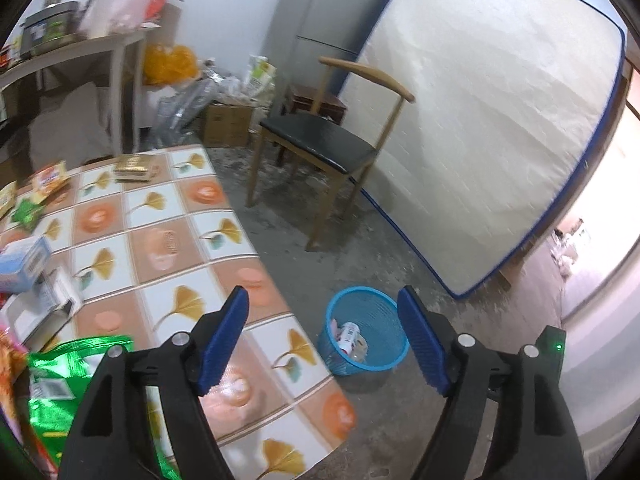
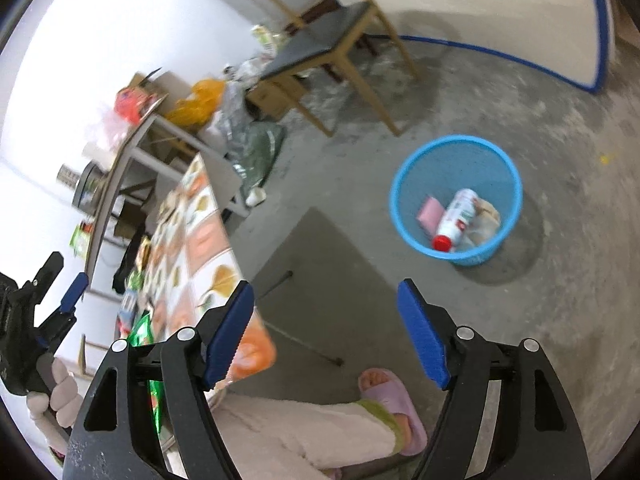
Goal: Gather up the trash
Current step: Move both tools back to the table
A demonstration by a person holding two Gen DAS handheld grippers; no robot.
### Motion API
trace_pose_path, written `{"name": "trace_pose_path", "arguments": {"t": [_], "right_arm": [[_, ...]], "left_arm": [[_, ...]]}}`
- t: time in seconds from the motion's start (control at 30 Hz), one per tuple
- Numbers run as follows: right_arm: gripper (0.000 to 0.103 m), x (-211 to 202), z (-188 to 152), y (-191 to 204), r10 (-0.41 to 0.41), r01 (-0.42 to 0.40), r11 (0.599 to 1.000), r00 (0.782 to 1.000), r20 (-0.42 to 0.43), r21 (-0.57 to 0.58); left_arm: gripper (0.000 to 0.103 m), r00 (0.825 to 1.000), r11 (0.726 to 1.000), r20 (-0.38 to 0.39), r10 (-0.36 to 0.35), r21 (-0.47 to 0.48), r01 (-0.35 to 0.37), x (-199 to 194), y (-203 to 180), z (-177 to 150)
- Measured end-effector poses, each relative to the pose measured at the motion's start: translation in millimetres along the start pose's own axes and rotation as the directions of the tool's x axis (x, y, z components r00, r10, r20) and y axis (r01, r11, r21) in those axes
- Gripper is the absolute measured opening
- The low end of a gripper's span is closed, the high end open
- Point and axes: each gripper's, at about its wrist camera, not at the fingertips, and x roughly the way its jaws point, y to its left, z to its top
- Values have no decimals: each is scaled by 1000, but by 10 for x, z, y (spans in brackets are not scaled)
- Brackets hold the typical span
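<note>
Both the left gripper [image 1: 323,340] and right gripper [image 2: 325,334] have fingers spread and empty above a blue bin [image 2: 457,200] on the floor, while a green foil packet [image 1: 60,376], probably light, crinkly and slippery, lies on the tiled worktop [image 1: 160,248], best pinched by an edge.

Bin [image 2: 404,204] bright blue mesh. Bottle [image 2: 456,216] inside white, red cap. Counter [image 1: 168,240] cloth checked white and peach, gold ginkgo leaves. Bag [image 1: 60,376] shiny green. Chair [image 1: 320,140] tan frame, black seat. Slipper [image 2: 394,404] lilac. Floor [image 2: 520,320] mottled grey.
</note>
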Motion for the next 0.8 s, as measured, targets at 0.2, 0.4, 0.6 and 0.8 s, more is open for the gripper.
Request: {"name": "trace_pose_path", "arguments": {"t": [0.2, 0.4, 0.6, 0.8], "right_arm": [[73, 13, -81, 436, 17, -18, 994, 1000, -6, -106], [76, 57, -137, 934, 45, -46, 974, 999, -10, -222], [77, 218, -212, 1561, 71, -83, 926, 996, -48, -367], [81, 472, -301, 2350, 110, -154, 822, 988, -113, -549]], "left_arm": [[77, 998, 998, 41, 41, -38, -39, -310, 292, -30], [79, 993, 993, 86, 79, -90, -71, -621, 653, -70], [80, 980, 978, 142, 143, -170, -118, -1027, 1172, -137], [84, 955, 944, 185, 232, -279, -176, -1497, 1936, -308]]}}
